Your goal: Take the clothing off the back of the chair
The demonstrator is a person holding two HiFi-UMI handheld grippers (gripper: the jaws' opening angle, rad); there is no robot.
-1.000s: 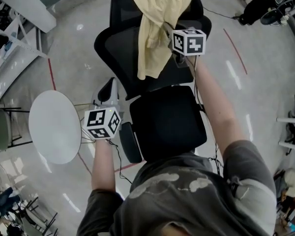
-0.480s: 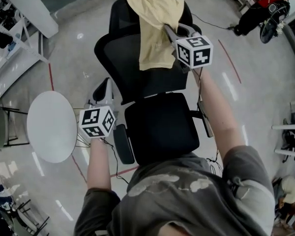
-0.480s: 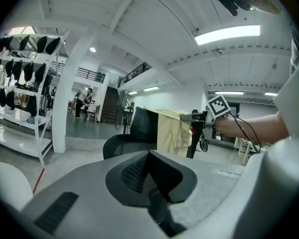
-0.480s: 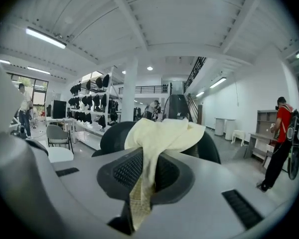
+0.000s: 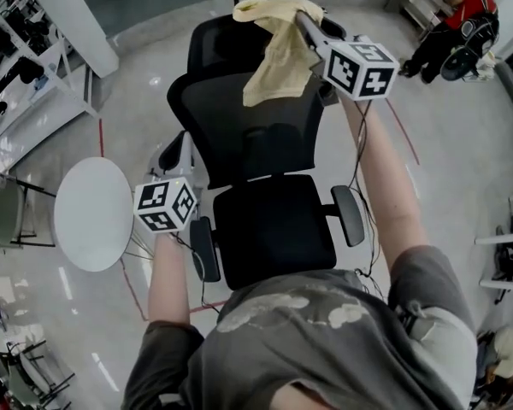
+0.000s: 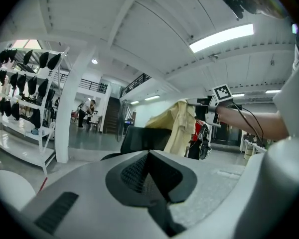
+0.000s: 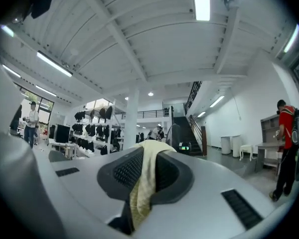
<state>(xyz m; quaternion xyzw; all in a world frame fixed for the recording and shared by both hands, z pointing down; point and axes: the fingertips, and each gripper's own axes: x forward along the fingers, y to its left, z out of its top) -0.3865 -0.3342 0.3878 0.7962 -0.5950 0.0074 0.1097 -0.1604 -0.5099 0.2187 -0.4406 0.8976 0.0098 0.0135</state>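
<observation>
Pinched a fold of the pale yellow garment (image 5: 278,56) between the closed fingers (image 7: 120,172) of the right gripper (image 7: 145,169), the cloth running down through the pads and bunching over the tips. Held it high over the headrest of the black office chair (image 5: 239,135), with most of the fabric hanging below and left of those fingertips and one end trailing over the chair's top edge. Carried the left gripper (image 6: 150,182) low, fingers pressed together on nothing, just beside the backrest's left flank, the garment well ahead of and above those tips. Noted a round white table (image 5: 92,213) further left of the left fingers.
</observation>
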